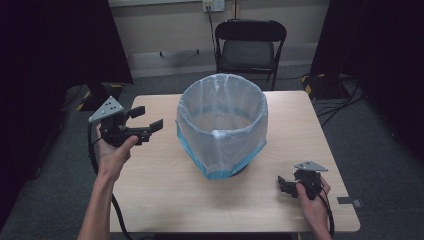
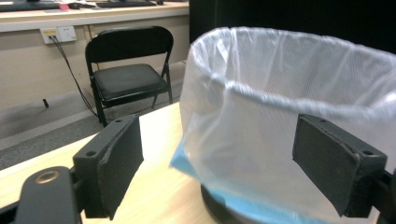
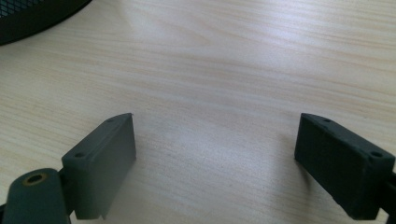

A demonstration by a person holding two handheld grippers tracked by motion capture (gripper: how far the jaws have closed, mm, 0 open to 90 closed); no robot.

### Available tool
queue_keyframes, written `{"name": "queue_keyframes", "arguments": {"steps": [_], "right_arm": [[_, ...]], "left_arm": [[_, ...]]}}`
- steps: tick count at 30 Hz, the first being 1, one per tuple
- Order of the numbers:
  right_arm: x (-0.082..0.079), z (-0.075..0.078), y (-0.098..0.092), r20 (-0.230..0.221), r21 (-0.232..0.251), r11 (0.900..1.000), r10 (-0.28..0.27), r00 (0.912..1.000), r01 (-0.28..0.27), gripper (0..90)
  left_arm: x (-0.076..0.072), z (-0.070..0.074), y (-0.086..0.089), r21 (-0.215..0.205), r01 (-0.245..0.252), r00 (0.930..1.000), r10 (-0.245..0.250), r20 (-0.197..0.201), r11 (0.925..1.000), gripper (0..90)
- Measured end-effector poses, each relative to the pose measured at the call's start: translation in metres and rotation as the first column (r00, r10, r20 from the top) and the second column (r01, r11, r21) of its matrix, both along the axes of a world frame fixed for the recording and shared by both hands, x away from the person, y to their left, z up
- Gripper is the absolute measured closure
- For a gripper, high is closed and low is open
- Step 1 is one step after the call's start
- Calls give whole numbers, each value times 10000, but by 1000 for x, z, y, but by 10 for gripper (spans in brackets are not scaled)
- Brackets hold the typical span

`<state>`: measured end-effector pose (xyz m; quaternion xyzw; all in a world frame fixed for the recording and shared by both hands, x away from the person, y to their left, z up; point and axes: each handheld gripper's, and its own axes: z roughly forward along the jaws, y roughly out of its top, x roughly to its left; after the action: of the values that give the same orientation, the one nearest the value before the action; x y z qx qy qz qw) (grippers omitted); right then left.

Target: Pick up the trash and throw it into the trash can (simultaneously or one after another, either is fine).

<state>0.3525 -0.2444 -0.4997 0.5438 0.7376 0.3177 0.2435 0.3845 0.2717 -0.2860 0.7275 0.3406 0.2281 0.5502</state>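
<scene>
The bin (image 1: pixel 222 127), lined with a thin white bag (image 2: pixel 280 116), stands at the middle of the table (image 1: pixel 160 200). The bag is judged light, soft and slippery, best pinched at its folded rim. The left gripper (image 1: pixel 145 120) is held released, aimed at the bag; the right gripper (image 1: pixel 285 185) is seen released over bare wood. A chair (image 1: pixel 250 47) is set behind, on grey carpet
</scene>
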Motion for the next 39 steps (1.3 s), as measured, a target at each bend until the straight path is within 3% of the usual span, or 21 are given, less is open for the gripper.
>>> {"name": "queue_keyframes", "arguments": {"steps": [14,16,26,39], "right_arm": [[0,0,0,1,0,10000,-2,10000,2,117],[0,0,0,0,-1,10000,-2,10000,2,117],[0,0,0,2,-1,10000,0,10000,0,117],[0,0,0,1,1,10000,-1,10000,1,117]], "left_arm": [[-12,-37,13,812,-399,9974,445,-568,9959,166],[-14,-43,15,937,-262,9980,315,-551,9953,166],[-23,-73,28,1061,-303,9941,410,-1005,9939,188],[-31,-106,36,2006,-874,9816,1186,-1495,9758,184]]}}
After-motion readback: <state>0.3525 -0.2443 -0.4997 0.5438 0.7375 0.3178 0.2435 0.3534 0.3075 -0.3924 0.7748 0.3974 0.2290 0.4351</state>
